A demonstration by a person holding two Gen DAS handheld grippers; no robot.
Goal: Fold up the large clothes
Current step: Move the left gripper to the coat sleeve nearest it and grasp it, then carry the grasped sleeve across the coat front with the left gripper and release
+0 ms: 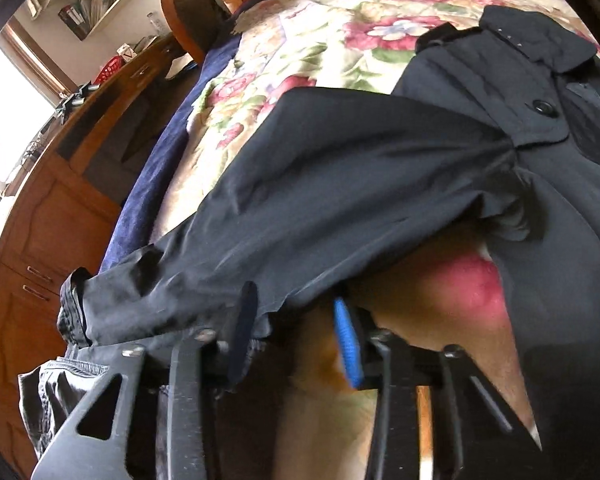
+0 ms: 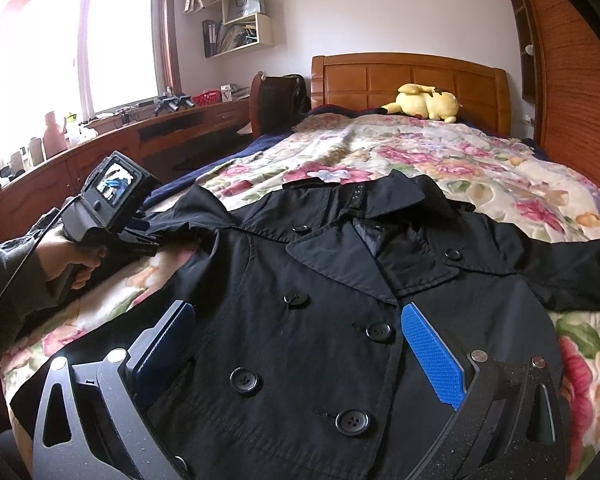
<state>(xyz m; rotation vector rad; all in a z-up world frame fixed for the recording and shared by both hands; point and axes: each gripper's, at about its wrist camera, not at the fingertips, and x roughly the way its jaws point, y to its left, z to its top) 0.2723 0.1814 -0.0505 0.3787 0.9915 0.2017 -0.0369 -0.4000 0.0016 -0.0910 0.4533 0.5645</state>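
Observation:
A black double-breasted coat point(image 2: 320, 280) lies face up on the flowered bedspread point(image 2: 420, 152), its collar toward the headboard. In the left wrist view, one sleeve point(image 1: 320, 184) runs from the shoulder down to my left gripper point(image 1: 296, 320). The sleeve's lower edge passes between the jaws. They stand narrowly apart, and bedspread shows in the gap beside the blue pad point(image 1: 346, 340). My right gripper point(image 2: 296, 306) is wide open, low over the buttoned front with nothing in it. A hand point(image 2: 68, 260) holds the left tool at the coat's left sleeve.
A yellow plush toy point(image 2: 424, 106) lies by the wooden headboard point(image 2: 408, 76). A long wooden cabinet point(image 2: 100, 152) under the window runs along the left of the bed, cluttered with bottles. A wooden wardrobe point(image 2: 572, 100) stands on the right.

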